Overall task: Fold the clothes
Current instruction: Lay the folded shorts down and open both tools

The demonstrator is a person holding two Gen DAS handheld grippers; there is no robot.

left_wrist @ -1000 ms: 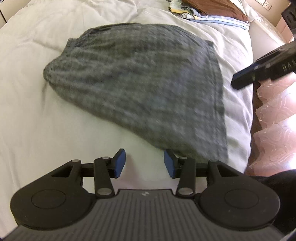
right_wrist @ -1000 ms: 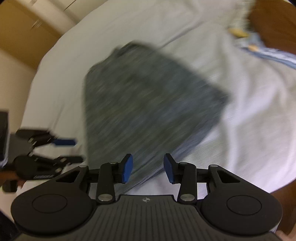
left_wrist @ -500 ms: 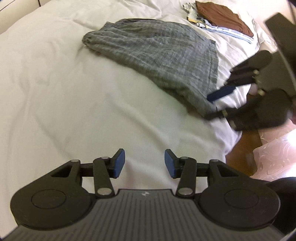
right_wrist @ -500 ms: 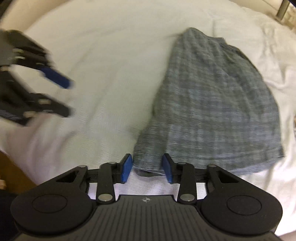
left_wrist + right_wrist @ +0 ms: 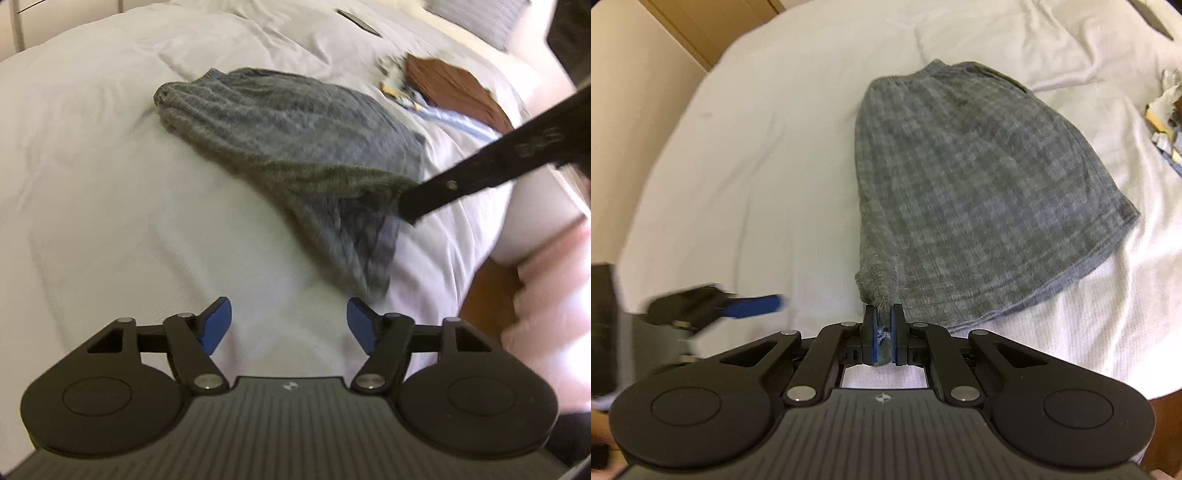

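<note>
Pinching 1 hem corner of the grey checked shorts point(image 5: 964, 184), which lie flat on the white duvet point(image 5: 775, 129), right gripper point(image 5: 882, 332) is clenched on cloth, left gripper point(image 5: 288, 325) spread and empty nearby; judgement: lift slowly, keeping the edge taut.

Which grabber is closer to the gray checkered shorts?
Right. The right gripper is shut on a corner of the gray checkered shorts; the left gripper is open over bare white bedding beside them.
</note>
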